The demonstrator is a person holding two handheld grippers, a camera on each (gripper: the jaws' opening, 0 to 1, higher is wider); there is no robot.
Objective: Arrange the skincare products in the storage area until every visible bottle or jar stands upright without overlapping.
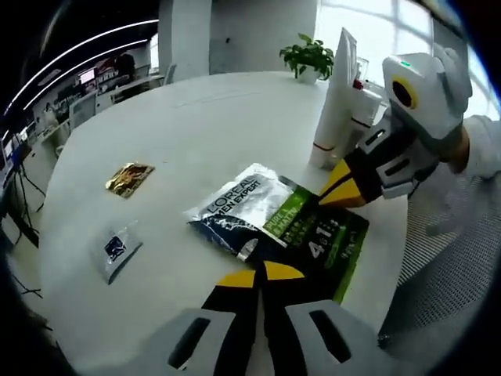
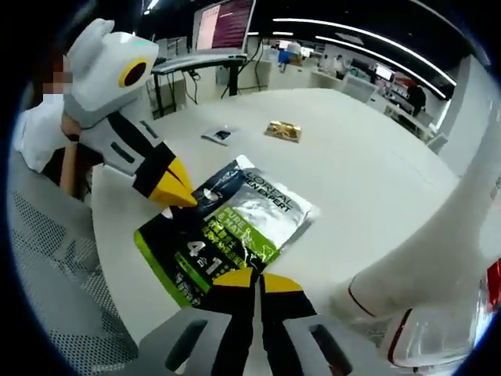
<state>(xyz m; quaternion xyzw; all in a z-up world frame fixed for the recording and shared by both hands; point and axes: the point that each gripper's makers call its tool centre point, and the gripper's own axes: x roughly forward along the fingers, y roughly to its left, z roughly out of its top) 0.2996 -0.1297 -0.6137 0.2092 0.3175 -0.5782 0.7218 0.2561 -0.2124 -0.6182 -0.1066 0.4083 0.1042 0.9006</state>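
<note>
A flat L'Oreal Men Expert sachet pack (image 1: 274, 219) (image 2: 235, 227), silver, dark blue and green, lies on the white round table (image 1: 196, 133). My left gripper (image 1: 258, 274) (image 2: 176, 193) is shut with its yellow tips on the pack's near edge. My right gripper (image 2: 257, 278) (image 1: 340, 192) is shut on the opposite edge, coming in from the right in the left gripper view. A tall white tube (image 1: 335, 102) (image 2: 438, 243) stands upright on its cap just beyond the pack.
A gold sachet (image 1: 129, 178) (image 2: 283, 129) and a small clear sachet with a blue label (image 1: 117, 249) (image 2: 219, 135) lie apart on the table. A potted plant (image 1: 308, 56) stands at the far edge. A clear red-rimmed box (image 2: 438, 337) sits beside the tube. A mesh chair (image 2: 55, 258) is close.
</note>
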